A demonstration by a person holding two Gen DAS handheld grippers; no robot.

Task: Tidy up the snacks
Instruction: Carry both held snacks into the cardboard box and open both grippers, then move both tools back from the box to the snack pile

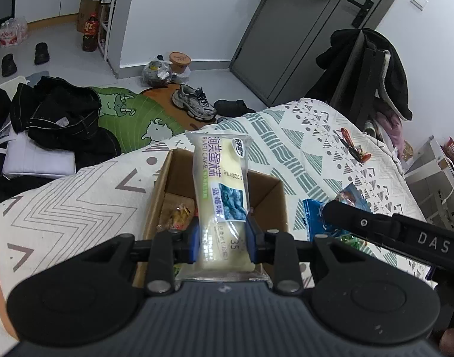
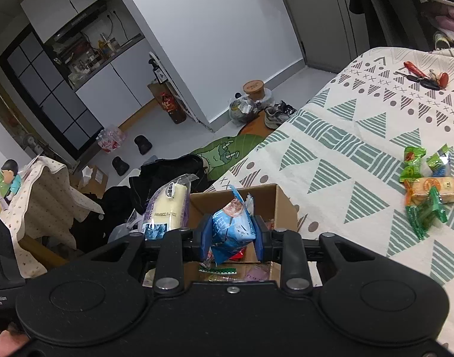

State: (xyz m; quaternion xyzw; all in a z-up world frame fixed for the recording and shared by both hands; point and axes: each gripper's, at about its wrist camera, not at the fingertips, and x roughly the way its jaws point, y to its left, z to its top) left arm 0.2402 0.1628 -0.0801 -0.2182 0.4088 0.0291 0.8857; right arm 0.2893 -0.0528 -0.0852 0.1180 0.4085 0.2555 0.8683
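Note:
My left gripper is shut on a long cream cake packet with a blue label, held upright over the open cardboard box on the patterned bedspread. The same cake packet shows at the left of the right wrist view. My right gripper is shut on a crumpled blue snack bag, hanging above that cardboard box. The blue snack bag and the other gripper's body appear at the right of the left wrist view. Wrapped snacks lie inside the box.
Green and orange snack packets lie loose on the bedspread to the right. A bunch of keys with a red tag rests farther back. Black clothes, shoes and a green rug cover the floor beyond the bed's edge.

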